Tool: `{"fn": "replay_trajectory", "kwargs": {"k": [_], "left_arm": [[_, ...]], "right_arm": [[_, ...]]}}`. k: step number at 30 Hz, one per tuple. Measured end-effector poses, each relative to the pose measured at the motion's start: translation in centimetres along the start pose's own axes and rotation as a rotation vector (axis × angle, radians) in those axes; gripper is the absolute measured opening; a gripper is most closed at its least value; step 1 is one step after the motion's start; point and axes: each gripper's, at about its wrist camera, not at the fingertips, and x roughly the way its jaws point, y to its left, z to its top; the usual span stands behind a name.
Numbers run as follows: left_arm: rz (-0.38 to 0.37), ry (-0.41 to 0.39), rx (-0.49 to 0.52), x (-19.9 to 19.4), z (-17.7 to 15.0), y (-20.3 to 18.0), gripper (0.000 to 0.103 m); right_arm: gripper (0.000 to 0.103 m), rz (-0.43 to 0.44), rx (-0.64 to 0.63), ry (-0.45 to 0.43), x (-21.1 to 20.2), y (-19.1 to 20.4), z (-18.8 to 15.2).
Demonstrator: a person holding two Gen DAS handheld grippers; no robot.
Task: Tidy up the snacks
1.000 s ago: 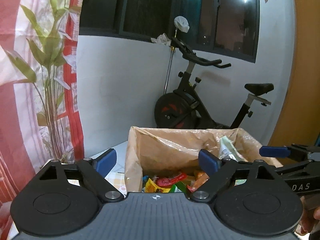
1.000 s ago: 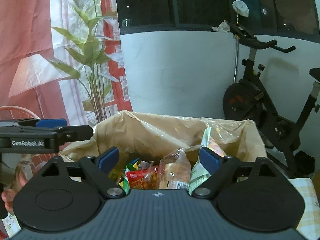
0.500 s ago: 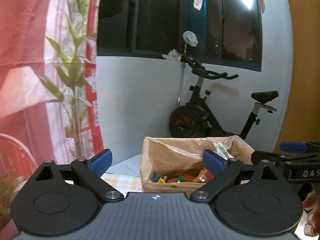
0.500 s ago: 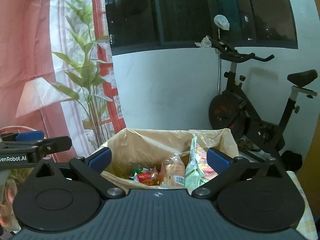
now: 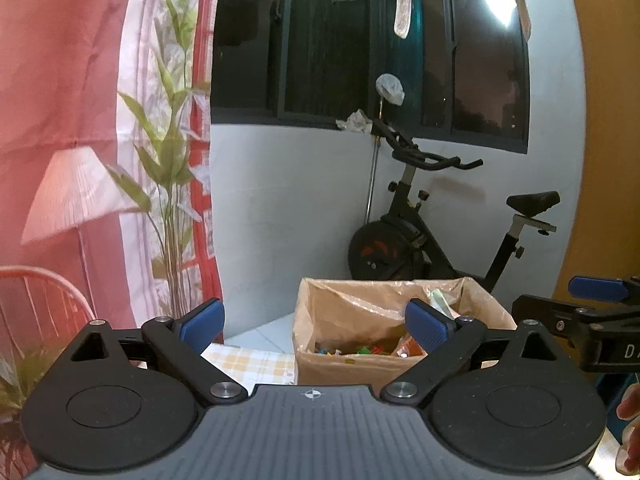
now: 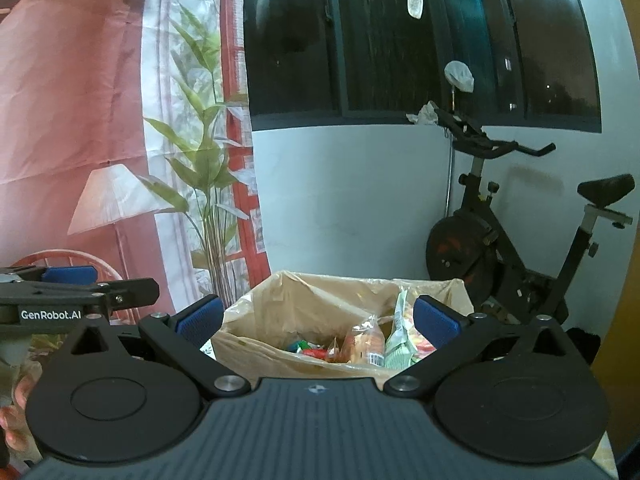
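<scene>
A cardboard box lined with a clear plastic bag [image 5: 344, 364] [image 6: 264, 344] stands on the checked tablecloth ahead of both grippers. Inside it lie several colourful snack packets [image 5: 360, 350] [image 6: 316, 350], with a green and white bag [image 6: 398, 336] standing upright at its right side. My left gripper [image 5: 316, 326] is open with nothing between its blue pads, back from the box. My right gripper [image 6: 316, 322] is also open and holds nothing. Each gripper shows at the edge of the other's view: the right one [image 5: 600, 320], the left one [image 6: 68, 292].
A black exercise bike [image 5: 432, 232] [image 6: 508, 248] stands against the white wall behind the box. A red and white curtain with a plant print [image 5: 120, 160] hangs at the left. A dark window is above. A hand [image 6: 16, 416] shows at the lower left.
Both grippers have drawn back and risen from the box, which now looks smaller and farther off. Both pairs of jaws have spread a little wider.
</scene>
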Motion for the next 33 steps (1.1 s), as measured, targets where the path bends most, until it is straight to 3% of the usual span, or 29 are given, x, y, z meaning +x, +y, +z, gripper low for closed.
{"fn": "replay_trajectory", "kwargs": {"k": [8, 33], "left_arm": [[0.0, -0.045, 0.014, -0.97, 0.01, -0.39, 0.098], [-0.009, -0.025, 0.024, -1.03, -0.39, -0.14, 0.098]], "right_arm": [[0.103, -0.012, 0.019, -0.02, -0.62, -0.19, 0.21], [0.103, -0.024, 0.042, -0.011, -1.04, -0.6, -0.24]]}}
